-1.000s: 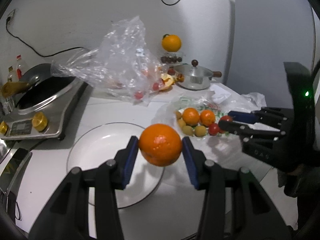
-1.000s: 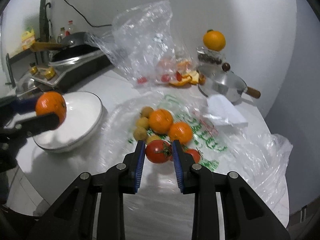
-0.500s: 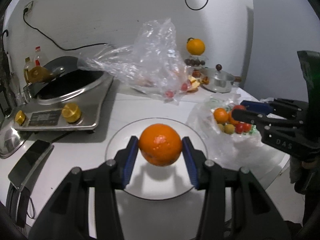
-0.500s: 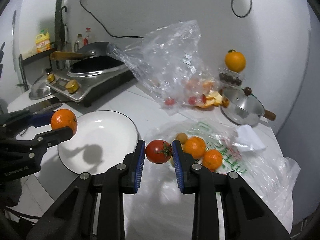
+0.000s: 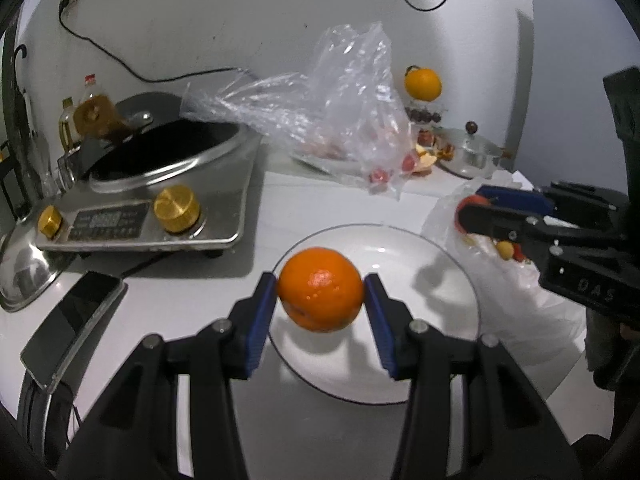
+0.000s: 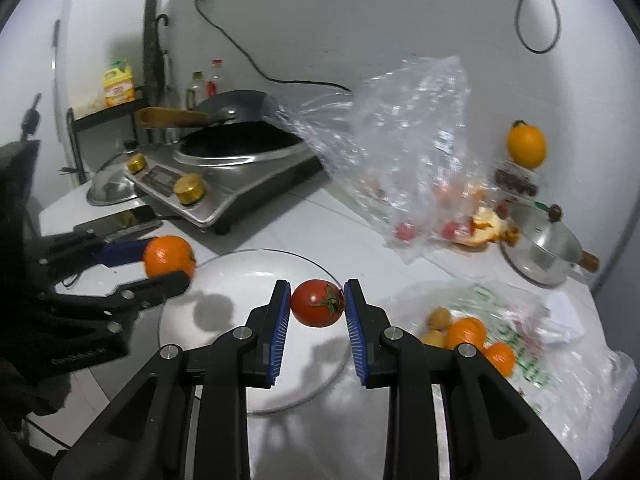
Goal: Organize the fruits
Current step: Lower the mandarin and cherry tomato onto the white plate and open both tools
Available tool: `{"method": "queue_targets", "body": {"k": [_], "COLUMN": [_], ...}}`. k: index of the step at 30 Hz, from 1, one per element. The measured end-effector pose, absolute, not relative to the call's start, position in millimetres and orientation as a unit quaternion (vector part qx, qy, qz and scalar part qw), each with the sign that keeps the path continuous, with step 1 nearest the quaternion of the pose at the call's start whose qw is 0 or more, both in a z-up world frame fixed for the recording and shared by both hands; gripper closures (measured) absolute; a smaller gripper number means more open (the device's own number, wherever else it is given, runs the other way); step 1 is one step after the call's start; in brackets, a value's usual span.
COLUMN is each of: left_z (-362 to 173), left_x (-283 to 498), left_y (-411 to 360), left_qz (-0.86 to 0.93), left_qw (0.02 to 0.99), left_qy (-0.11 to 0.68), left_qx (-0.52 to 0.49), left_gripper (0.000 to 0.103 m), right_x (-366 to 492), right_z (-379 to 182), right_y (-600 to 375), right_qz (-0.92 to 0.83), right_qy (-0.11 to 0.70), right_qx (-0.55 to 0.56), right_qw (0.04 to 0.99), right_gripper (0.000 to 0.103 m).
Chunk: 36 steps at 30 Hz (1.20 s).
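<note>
My left gripper (image 5: pixel 321 295) is shut on an orange (image 5: pixel 321 289) and holds it in the air over the near left part of a white plate (image 5: pixel 404 264). My right gripper (image 6: pixel 317 303) is shut on a red tomato (image 6: pixel 317 302), hovering above the same plate (image 6: pixel 240 280) near its right rim. In the right wrist view the left gripper (image 6: pixel 168 262) with its orange (image 6: pixel 168 257) hangs at the plate's left edge. The right gripper (image 5: pixel 476 208) reaches in from the right in the left wrist view. Loose oranges (image 6: pixel 466 332) and small yellow-green fruits (image 6: pixel 439 318) lie on a flat plastic bag (image 6: pixel 560 360).
A steel induction cooker with a wok (image 5: pixel 160 184) stands at the back left, a phone (image 5: pixel 72 320) near the front left. A crumpled clear bag (image 5: pixel 340 112) with small red fruits, orange peels, a lidded steel pot (image 6: pixel 548 248) and an orange (image 6: pixel 526 146) on a jar sit at the back.
Both grippers have swung left, away from the fruit pile, each carrying its fruit. The orange and the tomato now hang over the white plate instead of beside and over the bag.
</note>
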<state>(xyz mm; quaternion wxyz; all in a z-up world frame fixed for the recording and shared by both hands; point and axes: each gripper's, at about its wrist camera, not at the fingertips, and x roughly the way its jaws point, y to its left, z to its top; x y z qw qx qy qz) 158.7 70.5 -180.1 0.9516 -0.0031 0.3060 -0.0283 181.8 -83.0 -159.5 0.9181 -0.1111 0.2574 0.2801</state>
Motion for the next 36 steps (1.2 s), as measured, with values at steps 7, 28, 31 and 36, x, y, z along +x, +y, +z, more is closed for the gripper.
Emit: {"method": "queue_targets", "body": {"k": [7, 28, 31, 36], "left_z": [-193, -223, -224, -224], "left_x": [173, 197, 197, 199], "left_y": [76, 69, 69, 69], "left_qz": [-0.031, -0.039, -0.04, -0.039], "left_qw": [0.947, 0.931, 0.931, 0.93], "left_qy": [0.319, 0.362, 0.362, 0.363], "left_qx": [-0.002, 0.037, 0.035, 0.032], "left_gripper": [0.057, 0.057, 0.056, 0.056], "right_x": [199, 257, 259, 261], "right_z": [-164, -208, -212, -220], "right_y": [-58, -10, -5, -2], "right_qz": [0.306, 0.321, 0.327, 0.331], "right_qy": [0.265, 0.364, 0.371, 0.385], "right_qx": [-0.097, -0.079, -0.08, -0.08], "right_qw": [0.909, 0.871, 0.865, 0.858], "right_gripper": [0.074, 0.073, 0.073, 0.073]}}
